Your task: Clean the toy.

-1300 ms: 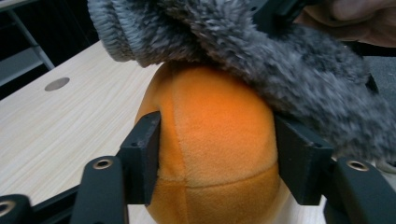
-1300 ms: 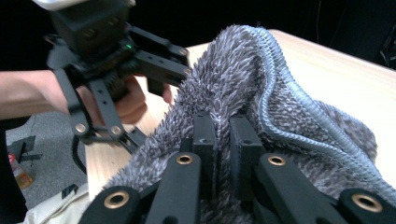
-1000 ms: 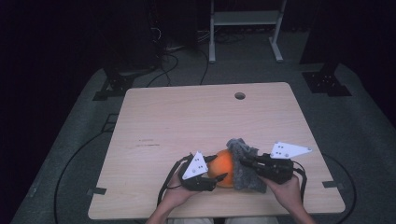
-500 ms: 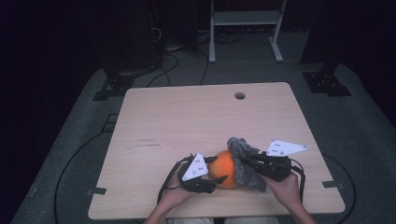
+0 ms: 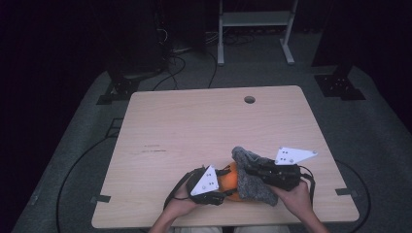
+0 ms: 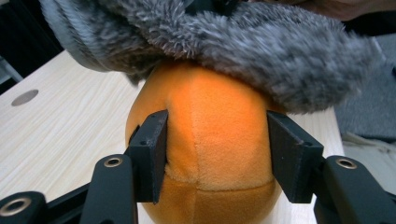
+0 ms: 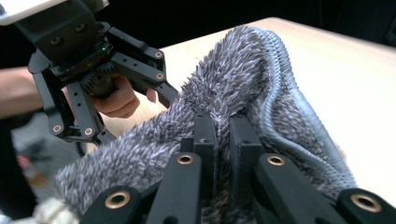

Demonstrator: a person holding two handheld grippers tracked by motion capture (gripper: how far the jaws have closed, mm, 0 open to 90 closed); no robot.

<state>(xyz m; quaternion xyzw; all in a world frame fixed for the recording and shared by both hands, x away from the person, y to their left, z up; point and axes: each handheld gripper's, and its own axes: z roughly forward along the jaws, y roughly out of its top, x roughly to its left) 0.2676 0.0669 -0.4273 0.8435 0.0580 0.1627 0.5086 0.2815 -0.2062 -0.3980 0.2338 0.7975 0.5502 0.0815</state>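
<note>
Grey fleece cover (image 5: 255,177), pinched in the right gripper's (image 7: 223,140) shut jaws, drapes the orange plush ball (image 6: 210,149) at the table's (image 5: 204,126) near edge; the left gripper (image 6: 217,154), jaws just closing onto the ball, should hold firm while the cover is drawn across.

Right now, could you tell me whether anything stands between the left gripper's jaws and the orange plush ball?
Nothing does: the left gripper has just been closing and pinches the orange plush ball directly; the grey fuzzy cloth drapes only its top.
</note>
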